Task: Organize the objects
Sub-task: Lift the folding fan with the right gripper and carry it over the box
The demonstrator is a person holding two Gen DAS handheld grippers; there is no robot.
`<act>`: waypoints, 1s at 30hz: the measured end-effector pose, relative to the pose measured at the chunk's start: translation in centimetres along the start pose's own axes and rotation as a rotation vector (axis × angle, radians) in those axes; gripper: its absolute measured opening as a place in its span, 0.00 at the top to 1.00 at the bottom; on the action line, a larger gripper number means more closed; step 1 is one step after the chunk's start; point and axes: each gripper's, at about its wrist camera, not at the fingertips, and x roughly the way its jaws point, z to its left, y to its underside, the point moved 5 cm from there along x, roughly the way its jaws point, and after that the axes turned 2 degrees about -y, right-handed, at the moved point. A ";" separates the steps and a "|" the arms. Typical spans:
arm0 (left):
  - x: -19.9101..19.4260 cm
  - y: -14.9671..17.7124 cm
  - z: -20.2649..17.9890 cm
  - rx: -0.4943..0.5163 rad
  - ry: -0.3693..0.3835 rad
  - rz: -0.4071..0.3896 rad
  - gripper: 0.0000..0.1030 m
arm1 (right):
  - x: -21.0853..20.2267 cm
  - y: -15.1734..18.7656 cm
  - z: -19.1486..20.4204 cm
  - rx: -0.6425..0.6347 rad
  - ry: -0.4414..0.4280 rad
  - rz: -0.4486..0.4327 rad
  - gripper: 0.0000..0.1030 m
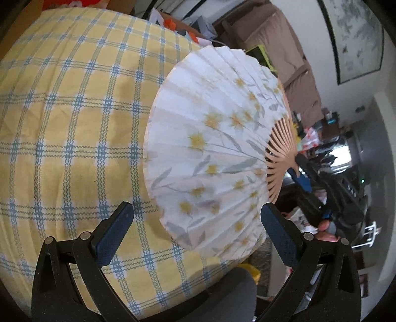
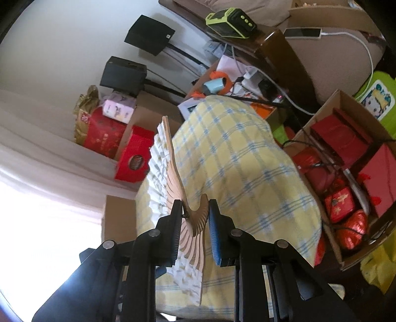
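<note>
Right hand-held gripper [image 2: 193,223] clenched on fan [image 1: 212,153] at its ribs, fan spread open above checked cloth [image 1: 74,123]. Left hand-held gripper [image 1: 196,216] released, at fan's 6 o'clock.

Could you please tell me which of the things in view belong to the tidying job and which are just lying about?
In the job:
- white pleated paper fan with yellow flowers and wooden ribs
- right gripper, gripping the ribs
- left gripper, open

Lying about:
- yellow-and-blue checked cloth
- red gift boxes
- green-and-black device
</note>
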 end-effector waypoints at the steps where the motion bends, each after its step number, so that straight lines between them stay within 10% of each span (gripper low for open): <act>1: -0.1 -0.1 0.1 -0.004 0.000 -0.005 0.00 | 0.0 0.0 0.2 0.000 -0.003 0.001 0.81; 6: -1.0 -0.4 0.5 0.001 0.013 -0.032 0.05 | -0.1 0.2 1.5 -0.013 -0.033 0.021 0.81; 10: -2.2 -0.5 0.3 0.028 0.001 -0.067 0.42 | 0.3 0.5 2.5 -0.017 -0.059 0.044 0.81; 30: -13.1 0.5 1.7 0.062 -0.047 -0.264 0.66 | 2.5 2.6 9.8 -0.081 -0.149 0.112 0.81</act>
